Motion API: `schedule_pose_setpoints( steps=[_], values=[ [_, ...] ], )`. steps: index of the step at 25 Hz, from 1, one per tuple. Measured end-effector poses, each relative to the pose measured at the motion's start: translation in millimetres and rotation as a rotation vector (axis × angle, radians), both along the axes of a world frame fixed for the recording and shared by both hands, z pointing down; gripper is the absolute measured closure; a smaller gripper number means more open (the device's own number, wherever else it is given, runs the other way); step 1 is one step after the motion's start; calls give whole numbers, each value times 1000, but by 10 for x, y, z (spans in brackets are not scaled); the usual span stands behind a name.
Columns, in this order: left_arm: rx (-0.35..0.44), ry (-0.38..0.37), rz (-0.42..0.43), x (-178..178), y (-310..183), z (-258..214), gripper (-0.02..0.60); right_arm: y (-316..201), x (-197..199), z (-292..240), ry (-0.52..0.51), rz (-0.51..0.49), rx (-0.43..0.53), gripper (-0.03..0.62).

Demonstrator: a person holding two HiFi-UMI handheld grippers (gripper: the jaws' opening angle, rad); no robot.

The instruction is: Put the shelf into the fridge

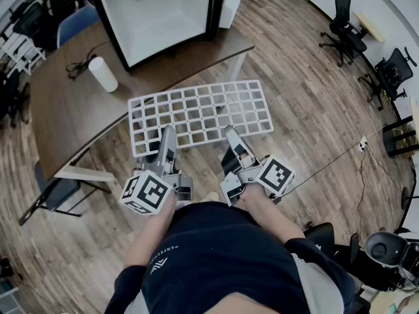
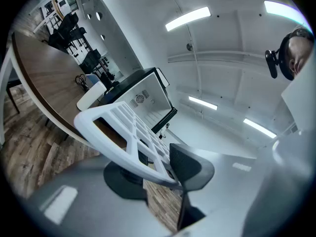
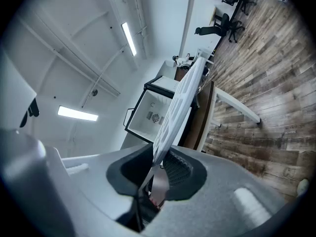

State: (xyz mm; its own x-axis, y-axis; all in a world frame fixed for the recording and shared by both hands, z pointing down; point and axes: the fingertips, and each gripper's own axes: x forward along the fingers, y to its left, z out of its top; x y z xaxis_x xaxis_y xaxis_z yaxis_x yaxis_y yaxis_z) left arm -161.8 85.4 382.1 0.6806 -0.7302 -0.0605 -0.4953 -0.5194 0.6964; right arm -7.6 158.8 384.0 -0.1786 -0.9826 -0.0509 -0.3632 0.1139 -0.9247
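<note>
**Holding the shelf by its near edge, in front of the open fridge**

I am gripping the white grid shelf with both grippers, and it is lying roughly flat in the air in front of me. My left gripper is clamping the shelf's near edge towards its left end. In the left gripper view the dark pads are pressing on the white rim from both sides. My right gripper is doing the same farther right along that edge, and its view is showing the thin rim pinched between its two pads. Neither gripper is standing wide; each one is closed down on the shelf's frame.

The shelf is hanging mostly over the wood floor, with its far left corner reaching over the edge of the brown table. I cannot tell whether it is touching the table there. The fridge is standing on the table beyond the shelf, well apart from it, with its open white inside facing me. A white cylinder is standing upright on the table to the left of the fridge. Black office chairs are standing far off to the right.
</note>
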Motion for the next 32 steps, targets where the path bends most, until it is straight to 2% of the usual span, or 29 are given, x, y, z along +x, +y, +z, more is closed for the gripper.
schedule_pose_setpoints(
  steps=[3, 13, 19, 23, 32],
  values=[
    [-2, -32, 3, 48, 42, -11, 440, 7, 40, 21, -6, -1, -3, 528],
    [-22, -12, -30, 82, 63, 73, 436, 12, 90, 71, 1, -30, 5, 526],
    [-37, -30, -65, 195, 152, 115, 434, 23, 228, 114, -2, -73, -4, 523],
    [-39, -31, -94, 98, 89, 127, 436, -72, 145, 146, -5, -106, -5, 523],
    [-54, -13, -118, 346, -309, 147, 437, -502, 406, 140, 5, -134, -17, 523]
  ],
)
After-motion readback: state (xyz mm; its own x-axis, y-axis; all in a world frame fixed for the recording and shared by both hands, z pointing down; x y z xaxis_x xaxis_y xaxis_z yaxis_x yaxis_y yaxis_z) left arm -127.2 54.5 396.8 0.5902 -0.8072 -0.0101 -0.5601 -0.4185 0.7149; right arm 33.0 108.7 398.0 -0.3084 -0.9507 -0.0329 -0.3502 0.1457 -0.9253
